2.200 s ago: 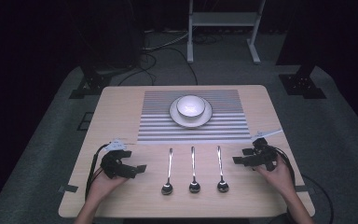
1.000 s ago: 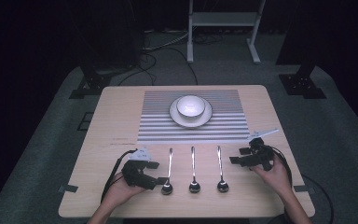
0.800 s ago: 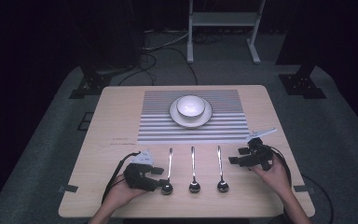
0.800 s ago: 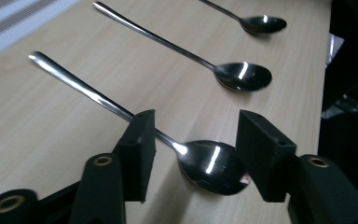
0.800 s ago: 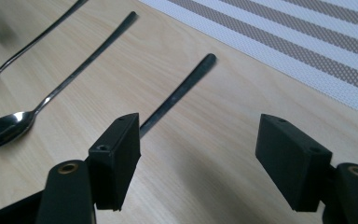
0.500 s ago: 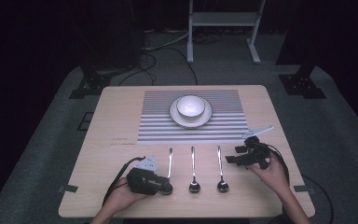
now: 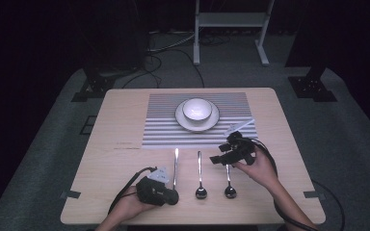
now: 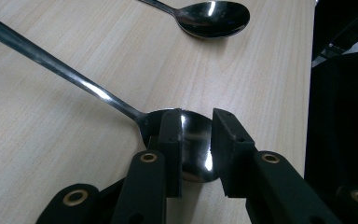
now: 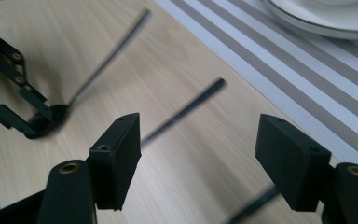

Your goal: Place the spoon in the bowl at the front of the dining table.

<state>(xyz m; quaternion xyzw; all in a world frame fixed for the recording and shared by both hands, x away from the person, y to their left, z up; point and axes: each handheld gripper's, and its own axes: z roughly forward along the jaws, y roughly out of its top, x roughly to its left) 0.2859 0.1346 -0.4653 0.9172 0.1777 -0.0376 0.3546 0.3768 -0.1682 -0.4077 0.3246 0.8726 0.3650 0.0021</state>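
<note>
Gripping the left spoon (image 8: 186,140) by its bowl, the left gripper (image 8: 196,149) has just closed its jaws on it, low on the table (image 7: 125,125). Lifting remains. The right gripper (image 9: 209,158) hovers with jaws wide apart, seemingly over the right spoon (image 7: 229,185).

I cannot read any words, numbers or signs here. My tabletop (image 7: 125,125) has a small dark line of print just left of the striped mat (image 7: 164,130), but it is too tiny to read. My spoons, bowl and plate have no writing that I can make out.
</note>
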